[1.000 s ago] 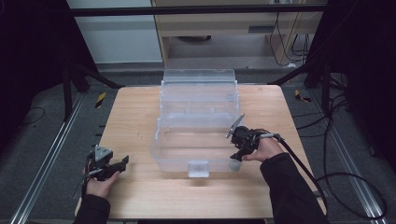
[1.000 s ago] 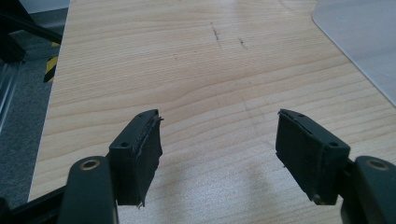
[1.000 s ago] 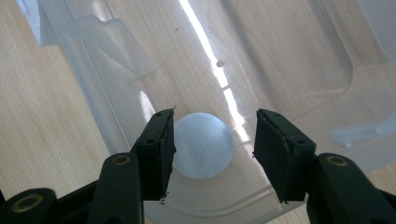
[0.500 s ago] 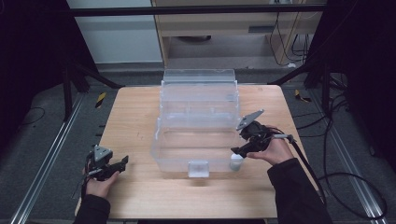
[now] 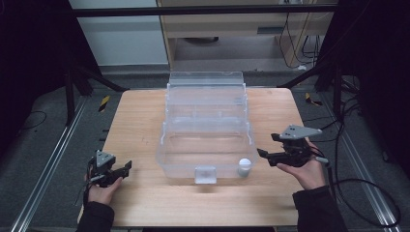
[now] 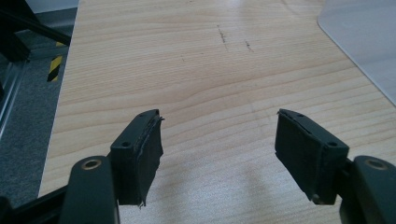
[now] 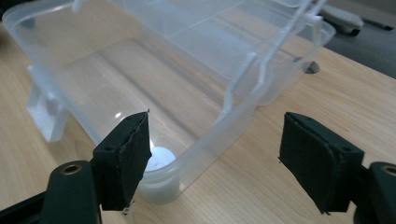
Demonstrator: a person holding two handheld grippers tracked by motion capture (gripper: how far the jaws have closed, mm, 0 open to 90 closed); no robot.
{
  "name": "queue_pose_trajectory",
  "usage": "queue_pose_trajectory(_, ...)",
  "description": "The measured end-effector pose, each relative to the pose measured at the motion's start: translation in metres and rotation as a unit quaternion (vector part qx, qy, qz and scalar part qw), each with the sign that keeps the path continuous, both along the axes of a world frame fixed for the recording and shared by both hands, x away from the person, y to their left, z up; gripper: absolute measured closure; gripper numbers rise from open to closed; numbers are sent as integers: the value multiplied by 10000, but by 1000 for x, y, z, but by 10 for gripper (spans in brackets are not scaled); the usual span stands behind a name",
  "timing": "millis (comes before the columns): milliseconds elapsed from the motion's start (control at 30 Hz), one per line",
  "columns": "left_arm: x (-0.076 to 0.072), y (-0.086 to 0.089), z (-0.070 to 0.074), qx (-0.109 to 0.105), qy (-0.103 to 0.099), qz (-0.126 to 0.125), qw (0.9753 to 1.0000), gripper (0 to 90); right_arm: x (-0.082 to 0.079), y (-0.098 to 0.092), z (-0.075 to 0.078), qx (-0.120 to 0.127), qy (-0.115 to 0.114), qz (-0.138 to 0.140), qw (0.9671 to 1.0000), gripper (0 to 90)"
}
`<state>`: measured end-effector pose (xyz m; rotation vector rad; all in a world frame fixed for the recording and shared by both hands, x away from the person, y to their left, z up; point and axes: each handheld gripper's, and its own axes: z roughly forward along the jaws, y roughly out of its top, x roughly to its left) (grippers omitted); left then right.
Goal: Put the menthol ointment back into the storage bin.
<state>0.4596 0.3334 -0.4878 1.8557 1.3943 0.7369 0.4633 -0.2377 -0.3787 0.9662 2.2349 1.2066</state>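
Observation:
A clear plastic box (image 5: 180, 159) stands open mid-table with its lid tipped back. A small white-capped cylinder (image 5: 244, 166) stands inside its front right corner; in the right gripper view the cylinder (image 7: 159, 161) shows through the box wall (image 7: 219, 126). My right gripper (image 5: 265, 157) is open just right of that corner, outside the box, its jaws pointing at it with nothing between them (image 7: 217, 123). My left gripper (image 5: 124, 170) rests open near the table's front left. Bare wood lies between its jaws (image 6: 219, 116).
The box's front latch (image 5: 205, 174) juts toward me at the middle of the front wall. The box corner (image 6: 364, 46) lies far off to the upper right in the left gripper view. Black frame bars and cables (image 5: 358, 183) flank the wooden table (image 5: 140, 121).
My right gripper has let go of the white-capped cylinder in the box's front right corner and drawn back to the right, out of the box. The left gripper has stayed put.

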Motion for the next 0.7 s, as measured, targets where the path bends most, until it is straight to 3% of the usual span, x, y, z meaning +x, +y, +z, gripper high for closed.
queue_pose_trajectory(33,0,0,0,-6,2,1,10000,318,-3,-8,-6,229,-124,-179,9995,245)
queue_pose_trajectory(67,0,0,0,-4,3,3,10000,318,-3,-8,-6,229,-124,-179,9995,245)
queue_pose_trajectory(100,0,0,0,-9,-2,3,10000,322,-4,-17,-14,447,-131,-393,9981,232)
queue_pose_trajectory(300,0,1,0,-49,14,13,10000,374,-5,-38,-36,618,-235,-836,9943,225)
queue_pose_trajectory(367,1,2,0,-107,26,42,9999,401,-3,-49,-53,746,-198,-1214,9896,207)
queue_pose_trajectory(400,1,3,1,-109,32,64,9999,413,-2,-51,-60,764,-221,-1308,9882,200)
queue_pose_trajectory(533,0,5,1,-160,29,118,9998,449,5,-58,-83,644,32,-1472,9870,176)
queue_pose_trajectory(700,0,8,1,-189,46,146,9997,493,7,-62,-97,545,148,-1608,9854,172)
